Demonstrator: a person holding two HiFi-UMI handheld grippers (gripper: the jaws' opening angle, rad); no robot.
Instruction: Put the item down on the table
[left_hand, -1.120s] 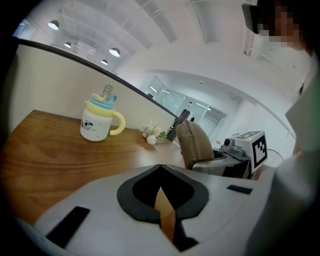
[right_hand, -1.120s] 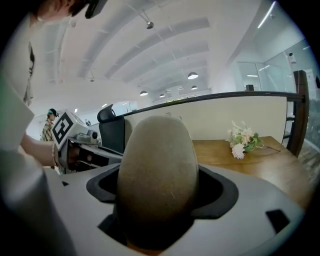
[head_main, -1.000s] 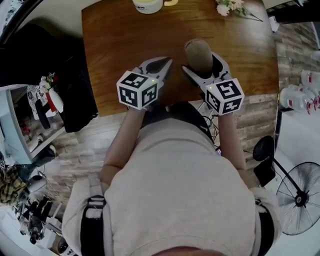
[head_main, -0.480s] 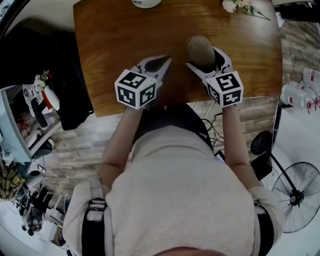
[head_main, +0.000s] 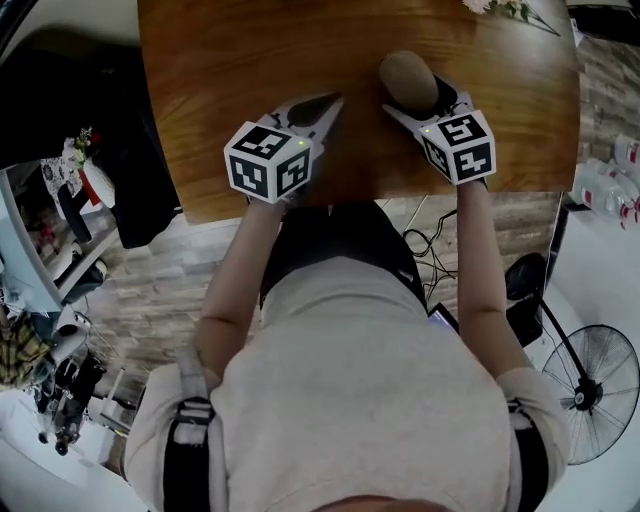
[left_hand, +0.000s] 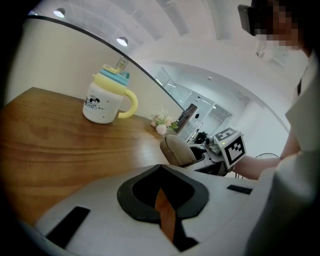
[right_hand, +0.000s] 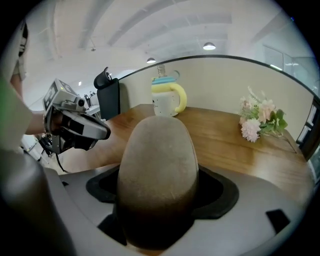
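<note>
Head view: your left gripper (head_main: 316, 108) sits over the table (head_main: 220, 60), jaws pressed together with nothing between them. To its right, your right gripper (head_main: 417, 93) is clamped on the item (head_main: 404, 76) — a brown, egg-shaped lump — over the table's near right part; whether it touches the wood is unclear.

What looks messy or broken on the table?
Nothing stands out. The lidded cup stands upright with no spill, the flowers rest near the far edge of the table, and the brown rounded item is held in the right gripper. The left gripper is shut and empty.
</note>
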